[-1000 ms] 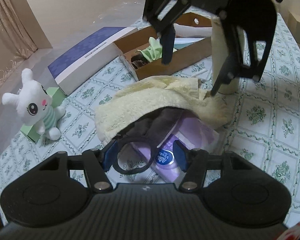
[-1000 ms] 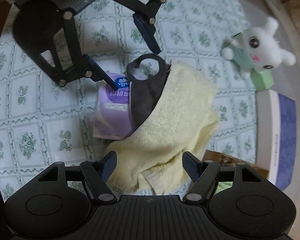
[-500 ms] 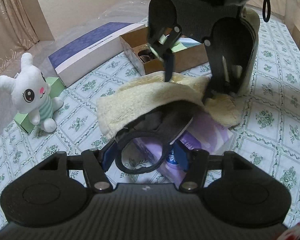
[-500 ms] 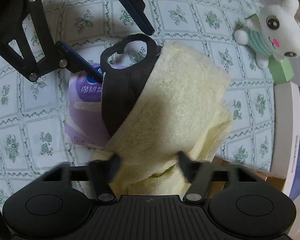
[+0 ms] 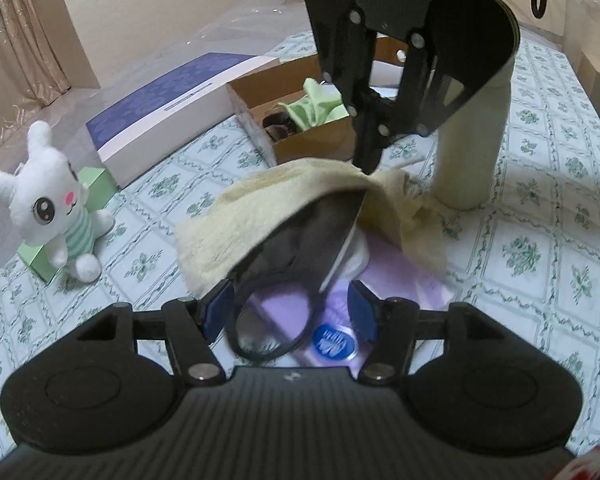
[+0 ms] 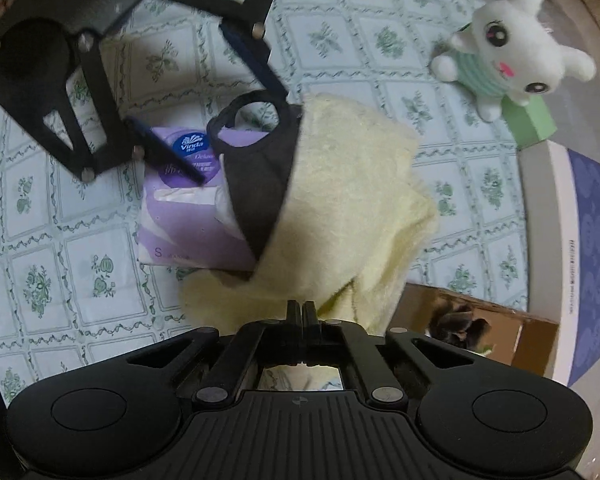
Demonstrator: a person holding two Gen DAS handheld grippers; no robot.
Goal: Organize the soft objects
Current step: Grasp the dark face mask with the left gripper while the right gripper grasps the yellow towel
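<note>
Yellow towel (image 6: 352,208) — right gripper (image 6: 302,312) pinching

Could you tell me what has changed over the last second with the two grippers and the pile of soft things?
The right gripper came down onto the near edge of the yellow towel and its jaws have just closed, pinching the cloth. The left gripper stayed open around the black face mask's ear loop. The tissue pack, plush rabbit and cardboard box have not moved.
</note>
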